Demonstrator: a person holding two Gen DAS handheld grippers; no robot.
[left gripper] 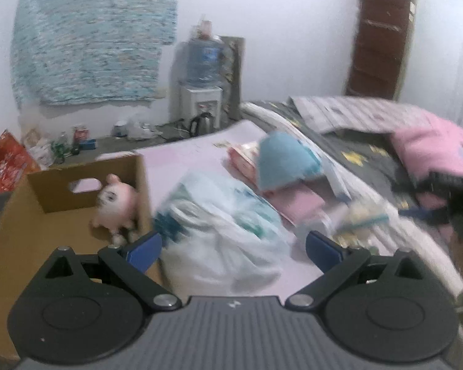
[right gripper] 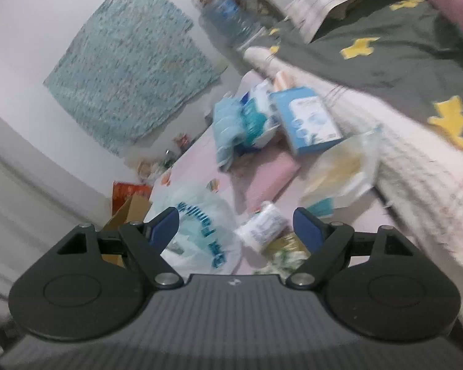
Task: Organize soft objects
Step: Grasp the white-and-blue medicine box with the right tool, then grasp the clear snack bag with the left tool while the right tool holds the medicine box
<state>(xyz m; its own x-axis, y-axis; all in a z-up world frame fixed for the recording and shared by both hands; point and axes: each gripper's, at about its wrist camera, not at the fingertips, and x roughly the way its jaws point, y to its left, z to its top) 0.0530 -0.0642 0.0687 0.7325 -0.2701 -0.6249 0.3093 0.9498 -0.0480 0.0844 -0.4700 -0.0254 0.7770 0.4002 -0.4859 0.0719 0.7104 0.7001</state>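
Through the left wrist camera I am seeing my left gripper [left gripper: 233,248] standing wide apart with nothing between its blue pads [left gripper: 145,251] — it is hanging over a crumpled white plastic bag [left gripper: 222,231] lying on the pink sheet [left gripper: 185,154]. To its left a cardboard box [left gripper: 86,185] is sitting open with a pink plush pig [left gripper: 115,206] inside, leaning against the box's right wall. Beyond the bag a blue plush [left gripper: 282,163] is resting on pink packets. Through the right wrist camera, which is tilted and blurred, my right gripper [right gripper: 236,226] is also gaping empty above the same printed white bag [right gripper: 200,225] and a small white roll [right gripper: 262,225], while a blue-and-white box [right gripper: 308,120] and wrapped tissue packs [right gripper: 240,123] are lying farther up the sheet, beside the grey blanket with yellow bears [right gripper: 385,49].
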